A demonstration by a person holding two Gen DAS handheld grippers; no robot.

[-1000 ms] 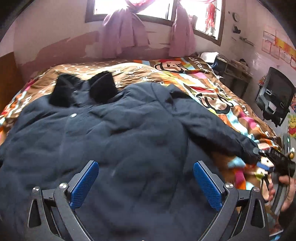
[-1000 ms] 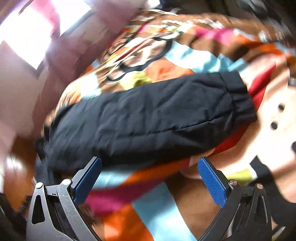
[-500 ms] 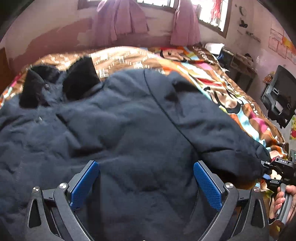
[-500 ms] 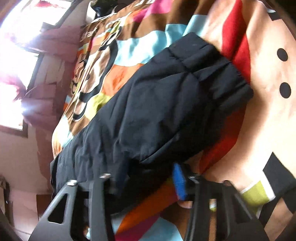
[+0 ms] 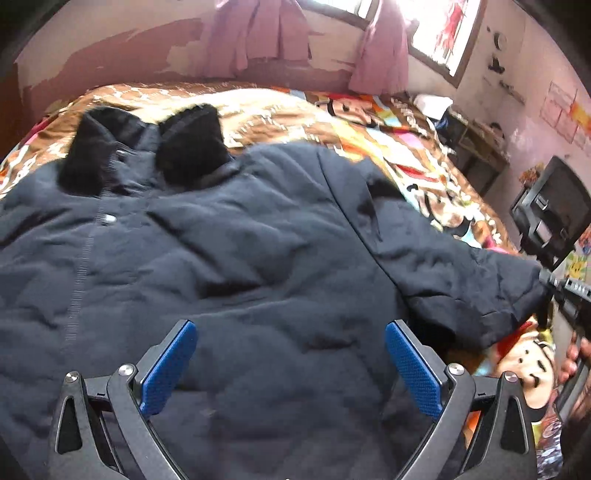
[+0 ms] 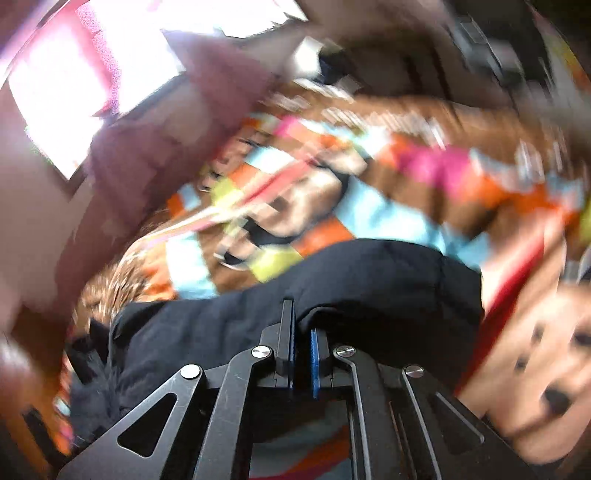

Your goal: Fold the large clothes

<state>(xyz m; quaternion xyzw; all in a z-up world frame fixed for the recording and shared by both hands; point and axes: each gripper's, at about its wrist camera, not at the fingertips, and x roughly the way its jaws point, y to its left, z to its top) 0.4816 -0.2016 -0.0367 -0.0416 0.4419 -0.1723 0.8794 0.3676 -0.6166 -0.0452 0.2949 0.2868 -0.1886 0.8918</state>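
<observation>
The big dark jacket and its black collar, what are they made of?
The jacket looks like padded woven cloth, matte navy: it puffs and creases softly. Its collar looks like black fleece or fake fur, fuzzy-edged. I can't be sure from looks alone.

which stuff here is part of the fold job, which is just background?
In the job:
- dark jacket
- its sleeve, right gripper jaws closing on it
- left gripper, jaws open

Background:
- patterned bedspread
- curtains
- black chair

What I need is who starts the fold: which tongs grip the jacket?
The right tongs: their jaws are closing with the sleeve between them. The left tongs hang wide open above the jacket.
</observation>
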